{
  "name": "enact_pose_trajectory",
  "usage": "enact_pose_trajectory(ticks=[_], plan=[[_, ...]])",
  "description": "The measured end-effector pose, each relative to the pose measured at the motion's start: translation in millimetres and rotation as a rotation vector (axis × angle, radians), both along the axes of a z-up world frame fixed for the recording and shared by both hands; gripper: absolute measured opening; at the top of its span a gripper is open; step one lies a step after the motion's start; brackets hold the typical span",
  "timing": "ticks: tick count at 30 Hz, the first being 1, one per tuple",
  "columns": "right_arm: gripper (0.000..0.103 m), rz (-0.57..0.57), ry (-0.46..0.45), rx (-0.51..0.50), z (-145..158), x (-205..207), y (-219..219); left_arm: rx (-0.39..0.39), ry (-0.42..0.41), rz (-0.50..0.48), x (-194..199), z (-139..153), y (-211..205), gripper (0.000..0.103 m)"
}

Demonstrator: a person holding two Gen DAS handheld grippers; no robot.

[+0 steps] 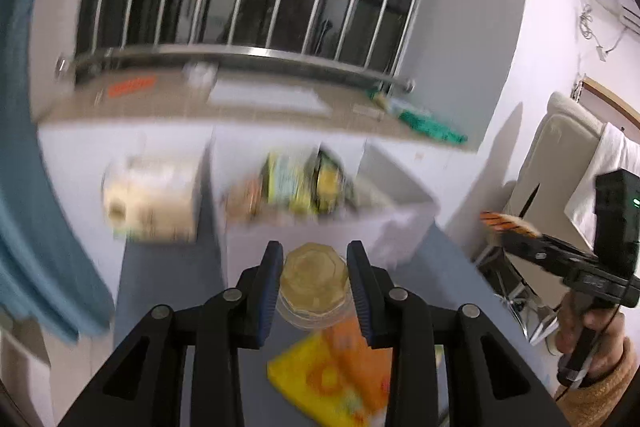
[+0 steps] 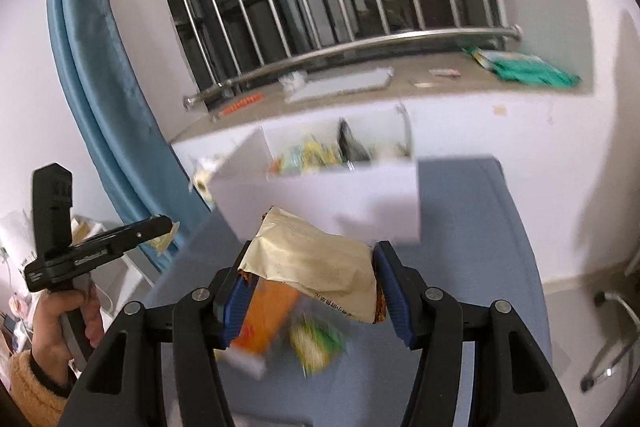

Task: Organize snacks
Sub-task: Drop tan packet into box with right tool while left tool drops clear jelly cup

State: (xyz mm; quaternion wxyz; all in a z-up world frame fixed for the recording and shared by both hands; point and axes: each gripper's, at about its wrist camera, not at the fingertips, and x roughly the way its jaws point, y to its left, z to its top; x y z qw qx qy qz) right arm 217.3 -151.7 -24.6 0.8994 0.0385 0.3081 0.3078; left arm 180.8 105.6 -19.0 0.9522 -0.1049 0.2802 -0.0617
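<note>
The left claw (image 1: 314, 281) grips a clear jelly cup (image 1: 312, 285) above the blue counter (image 1: 172, 275). The right claw (image 2: 310, 285) clamps a cream snack bag (image 2: 316, 259); its dark print is unreadable. Beyond both, the white bin (image 2: 340, 199) holds blurred packets.

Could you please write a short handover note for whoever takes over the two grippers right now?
Left gripper: shut on a clear plastic jar, held above the blue table.
Right gripper: shut on a cream snack bag, also lifted.
White bin stands ahead at the back of the table, with several snack packets already inside.
Still loose on the table: an orange packet and a yellow-green packet.
Left to do: probably drop both held items into the bin, then collect the two loose packets.
</note>
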Motion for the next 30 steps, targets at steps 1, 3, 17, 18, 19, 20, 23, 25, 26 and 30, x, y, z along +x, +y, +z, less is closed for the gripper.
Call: enact_pose_trajectory(ticks=[1,3,17,18,19,20,23,25,26,30], plan=[[0.063,0.004,-0.002,0.001,6,13,6,0.009,-0.003,-0.009,20,11,1,0.037],[0.063,0.021,0.018,0.003,16,45,22,0.033,0.000,-0.011,53,23,3,0.036],[0.103,-0.071,0.105,-0.126,11,176,71,0.123,0.137,0.031,159,-3,12,0.102],[0.103,-0.093,0.092,-0.126,11,176,69,0.116,0.142,0.051,158,-6,15,0.103],[0.103,-0.105,0.079,-0.114,11,176,65,0.112,0.133,0.065,154,-8,18,0.103],[0.103,-0.104,0.077,-0.107,12,175,63,0.100,0.132,0.063,152,-9,21,0.103],[0.103,-0.104,0.075,-0.121,12,170,60,0.094,0.147,0.066,147,-10,26,0.103],[0.103,-0.100,0.050,-0.137,15,164,61,0.110,0.130,0.066,141,-4,25,0.103],[0.103,-0.098,0.043,-0.143,17,161,61,0.116,0.121,0.062,137,-1,23,0.103],[0.103,-0.086,0.013,-0.144,28,147,62,0.154,0.089,0.053,123,17,13,0.103]])
